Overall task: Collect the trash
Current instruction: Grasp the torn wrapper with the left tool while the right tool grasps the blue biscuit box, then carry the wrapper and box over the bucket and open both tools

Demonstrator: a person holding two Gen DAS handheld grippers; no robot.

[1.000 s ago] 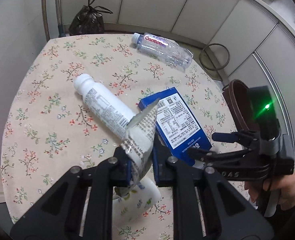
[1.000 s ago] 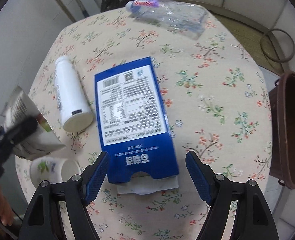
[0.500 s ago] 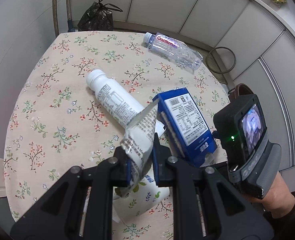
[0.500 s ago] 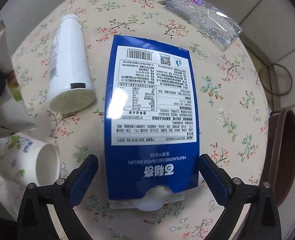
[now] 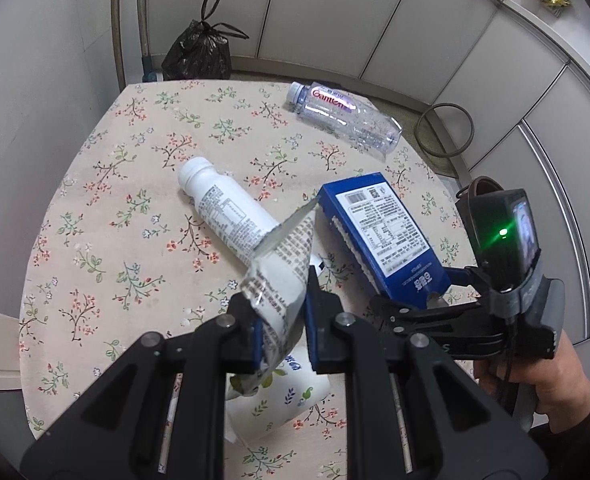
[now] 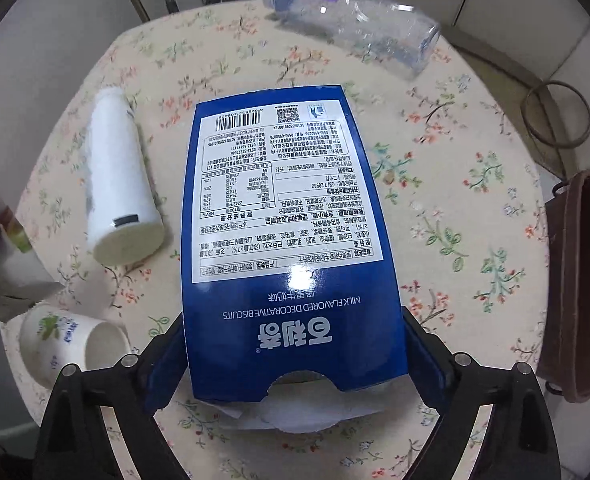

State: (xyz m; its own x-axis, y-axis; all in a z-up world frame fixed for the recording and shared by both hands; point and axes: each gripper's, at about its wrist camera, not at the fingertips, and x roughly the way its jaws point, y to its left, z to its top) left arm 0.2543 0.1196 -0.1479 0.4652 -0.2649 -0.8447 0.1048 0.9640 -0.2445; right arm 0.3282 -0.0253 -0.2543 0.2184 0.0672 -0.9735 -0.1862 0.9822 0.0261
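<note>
Right gripper (image 6: pixel 295 364) straddles box (image 6: pixel 287 216) lengthwise.

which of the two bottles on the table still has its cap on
The clear plastic bottle at the table's far edge: a pale cap closes its neck. The white bottle, lying nearer the middle, has an open, uncapped mouth.

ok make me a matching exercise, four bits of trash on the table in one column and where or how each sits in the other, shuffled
Things:
1. blue biscuit box
2. clear water bottle
3. printed wrapper
4. paper cup

States:
a. lying on its side at the table's far edge
b. pinched in the left claw
c. between the closing fingers of the right claw
d. tipped over near the table's near edge

Pairs: 1-c, 2-a, 3-b, 4-d
</note>
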